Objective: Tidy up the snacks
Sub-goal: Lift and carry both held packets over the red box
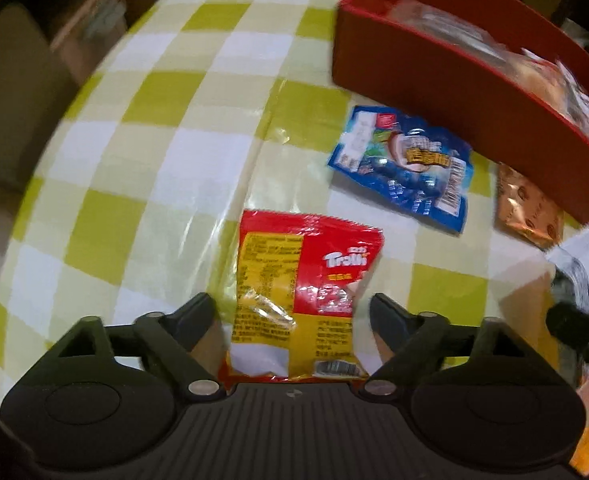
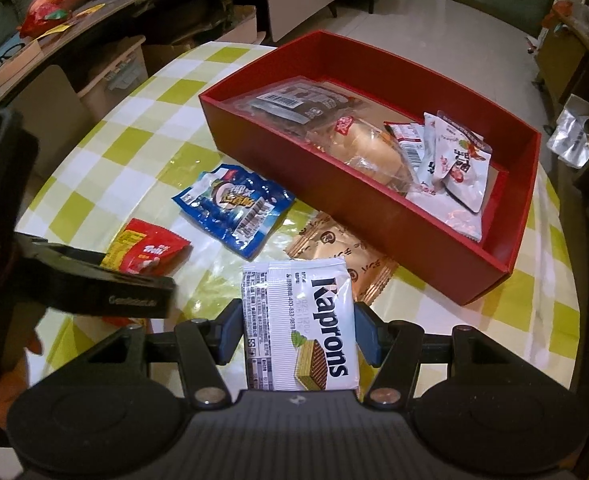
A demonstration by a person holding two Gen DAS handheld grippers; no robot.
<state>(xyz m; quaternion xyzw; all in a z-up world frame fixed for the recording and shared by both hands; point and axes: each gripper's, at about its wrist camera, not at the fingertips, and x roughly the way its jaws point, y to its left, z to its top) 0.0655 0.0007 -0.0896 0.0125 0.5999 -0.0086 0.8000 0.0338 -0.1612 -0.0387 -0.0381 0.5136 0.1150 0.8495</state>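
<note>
**Wafer pack gripped, gummy pack lying between spread jaws**

Between the blue pads of the right gripper, a white Kaprons wafer pack is being pinched, the jaws pressing on both of its long edges. Just beyond its far end an orange-brown wrapped snack is lying on the green-and-white checked tablecloth, and further ahead to the right the red box is sitting with a wrapped bun and several other packets inside. Ahead to the left a blue snack packet is lying flat on the cloth.

The left gripper is hanging over a red-and-yellow Trolli gummy pack, its jaws standing spread to either side with the pack lying between them, neither fingertip pressing on it. In the left wrist view, which is blurred, the blue packet is lying ahead and to the right, near the box wall.
</note>
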